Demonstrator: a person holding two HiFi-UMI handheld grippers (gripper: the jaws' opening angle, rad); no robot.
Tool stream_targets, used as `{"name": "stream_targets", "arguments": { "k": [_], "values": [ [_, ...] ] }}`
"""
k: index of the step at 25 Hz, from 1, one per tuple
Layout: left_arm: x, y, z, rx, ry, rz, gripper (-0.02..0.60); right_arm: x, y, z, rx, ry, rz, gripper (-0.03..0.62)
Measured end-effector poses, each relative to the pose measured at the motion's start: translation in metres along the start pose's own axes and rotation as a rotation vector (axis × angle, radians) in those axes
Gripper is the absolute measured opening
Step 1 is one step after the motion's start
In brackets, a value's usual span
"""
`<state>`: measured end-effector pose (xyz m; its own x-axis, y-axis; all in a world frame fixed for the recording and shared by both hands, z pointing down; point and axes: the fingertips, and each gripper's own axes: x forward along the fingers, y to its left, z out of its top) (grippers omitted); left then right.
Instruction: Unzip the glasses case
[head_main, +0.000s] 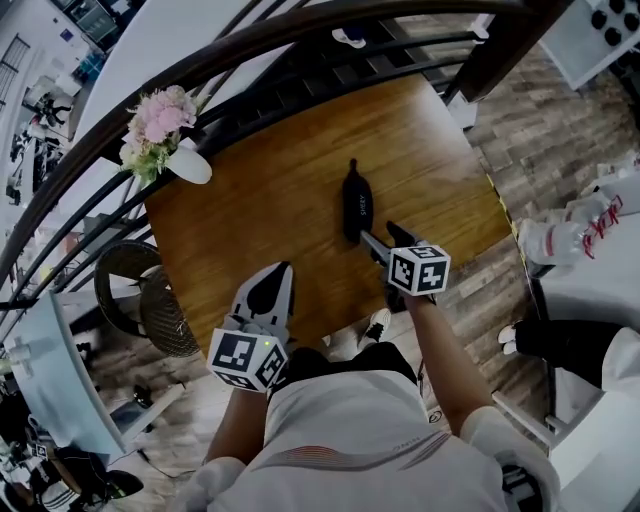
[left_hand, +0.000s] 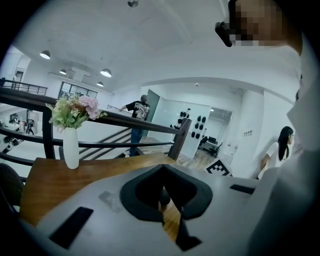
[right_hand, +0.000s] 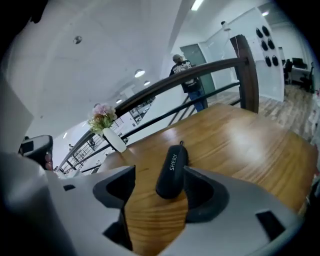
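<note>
Right gripper view: the right gripper (right_hand: 158, 186) has its jaws spread wide and grips nothing. The near end of the glasses case (right_hand: 172, 172) lies between them, close against the right-hand pad; whether it touches cannot be made out. This straddling pose probably prepares a clamp on the case body, to steady it against the zip's drag. Left gripper view: the left gripper (left_hand: 162, 172) has its jaws fully together and empty. It is held back over the near table edge, apparently waiting for the puller. The case is a dark, slim, rounded pouch with white lettering along its side, lying flat and lengthwise on the wooden table (right_hand: 240, 140). A small pull tab (right_hand: 181, 144) shows at its far end, and it appears still zipped. A vase of flowers (right_hand: 111, 131) stands well apart by the railing (right_hand: 210, 67).
</note>
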<state>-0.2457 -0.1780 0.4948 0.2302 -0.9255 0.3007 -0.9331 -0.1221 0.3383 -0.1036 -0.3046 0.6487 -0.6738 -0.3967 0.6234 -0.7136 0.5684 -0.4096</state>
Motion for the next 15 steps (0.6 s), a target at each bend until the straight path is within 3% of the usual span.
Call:
{"name": "stream_targets", "arguments": {
  "k": [5, 15],
  "values": [
    [-0.007, 0.011, -0.011, -0.017, 0.026, 0.020, 0.014, 0.046, -0.026, -0.024, 0.088, 0.075, -0.063, 0.362],
    [-0.010, 0.023, -0.024, -0.035, 0.063, 0.020, 0.014, 0.082, -0.027, -0.045, 0.160, 0.147, -0.051, 0.383]
  ]
}}
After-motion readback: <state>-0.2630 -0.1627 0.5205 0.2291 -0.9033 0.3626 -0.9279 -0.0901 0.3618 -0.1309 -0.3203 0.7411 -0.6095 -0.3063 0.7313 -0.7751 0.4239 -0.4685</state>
